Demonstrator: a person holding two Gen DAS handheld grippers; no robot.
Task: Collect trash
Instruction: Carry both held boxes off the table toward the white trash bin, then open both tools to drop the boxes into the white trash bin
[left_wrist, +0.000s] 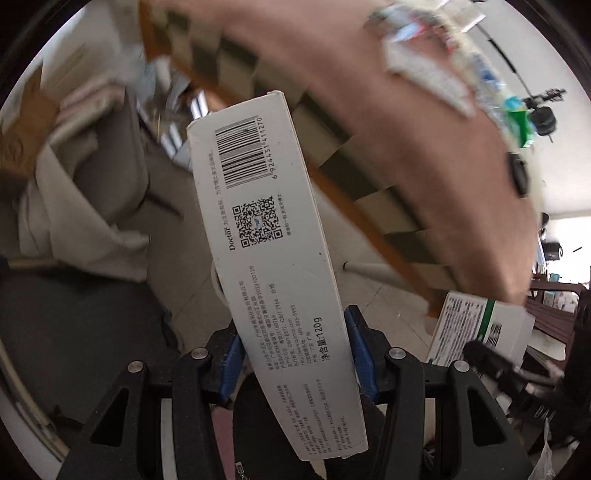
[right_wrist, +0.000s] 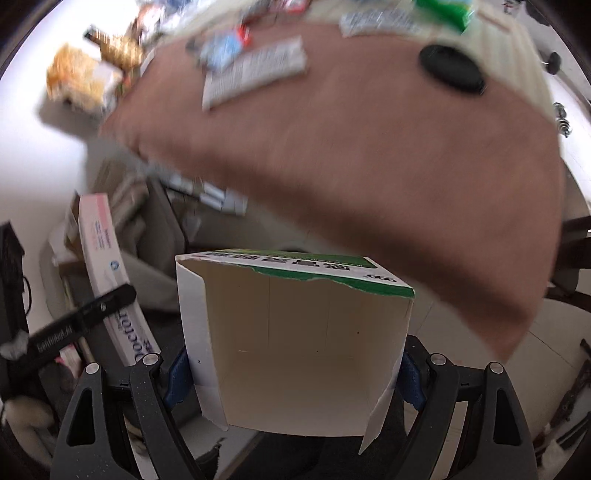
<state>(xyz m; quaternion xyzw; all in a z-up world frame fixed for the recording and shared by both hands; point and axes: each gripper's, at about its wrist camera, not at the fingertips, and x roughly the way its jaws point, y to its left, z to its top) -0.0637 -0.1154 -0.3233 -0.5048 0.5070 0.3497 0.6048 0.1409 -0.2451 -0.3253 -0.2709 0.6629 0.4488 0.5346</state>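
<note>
We hold an opened white carton with a torn green top edge between the blue pads of our right gripper, its bare inside facing us. At left, a pink-and-white "Doctor" box sits in the other gripper. Behind, blurred wrappers and a black lid lie on a brown tabletop.

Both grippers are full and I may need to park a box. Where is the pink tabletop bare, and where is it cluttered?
The pink tabletop is bare across its near half, from the black round lid down to the near edge. The far edge is crowded: a long white carton, wrappers, a green packet. The blur hides small items.
</note>
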